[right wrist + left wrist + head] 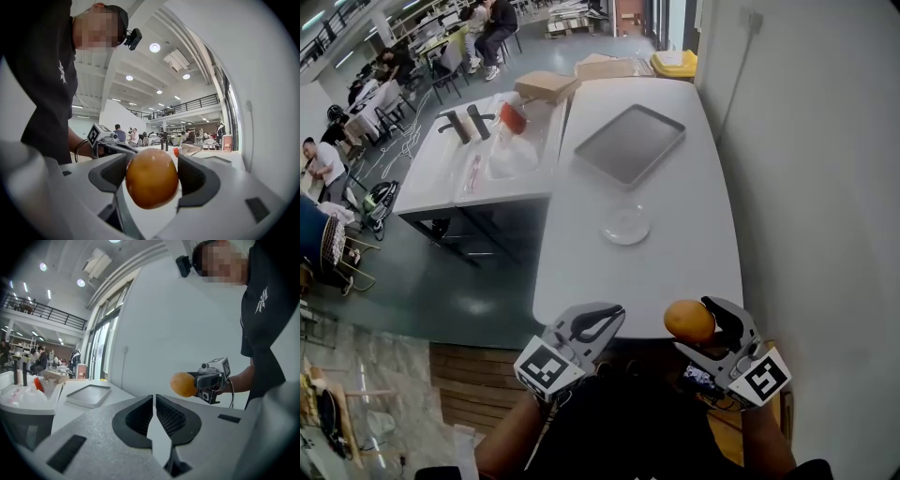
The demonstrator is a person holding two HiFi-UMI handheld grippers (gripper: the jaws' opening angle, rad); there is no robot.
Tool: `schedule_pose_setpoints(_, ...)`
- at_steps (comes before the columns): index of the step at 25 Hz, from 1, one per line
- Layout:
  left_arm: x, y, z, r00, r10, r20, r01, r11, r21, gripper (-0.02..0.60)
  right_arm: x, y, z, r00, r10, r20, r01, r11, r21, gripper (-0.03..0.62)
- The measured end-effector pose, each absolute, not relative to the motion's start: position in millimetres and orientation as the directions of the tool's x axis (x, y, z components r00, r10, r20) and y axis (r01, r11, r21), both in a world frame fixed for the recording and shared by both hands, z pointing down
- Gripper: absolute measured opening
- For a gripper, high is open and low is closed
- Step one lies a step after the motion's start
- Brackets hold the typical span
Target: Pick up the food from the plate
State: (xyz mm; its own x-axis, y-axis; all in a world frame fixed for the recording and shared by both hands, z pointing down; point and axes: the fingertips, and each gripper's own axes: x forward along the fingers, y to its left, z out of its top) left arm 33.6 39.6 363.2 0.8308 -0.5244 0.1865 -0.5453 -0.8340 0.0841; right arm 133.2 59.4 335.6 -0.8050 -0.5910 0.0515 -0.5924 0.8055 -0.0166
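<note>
An orange round piece of food [689,321] sits clamped in my right gripper [705,319], held near the white table's front edge, off the plate. It fills the middle of the right gripper view, the food [152,178] pressed between both pads. The clear glass plate [625,225] lies bare on the table's middle. My left gripper [602,323] is shut with nothing in it, at the front edge to the left; its jaws [154,416] meet tip to tip. From the left gripper view, the food [183,384] shows to the right.
A grey metal tray [629,142] lies beyond the plate on the white table [675,253]. To the left stands a sink unit [483,155] with black taps and plastic bags. Cardboard boxes [547,85] sit at the far end. A wall runs along the right.
</note>
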Motion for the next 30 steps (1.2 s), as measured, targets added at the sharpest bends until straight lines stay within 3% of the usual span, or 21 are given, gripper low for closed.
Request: schedule_pose_setpoints(30, 38, 54, 369, 0.818, -0.545, 0.184, -0.563, -0.823, 0.067, 0.011, 127, 66, 351, -0.835, -0.549, 0.043, -0.551, 0.834, -0.035, 0.328)
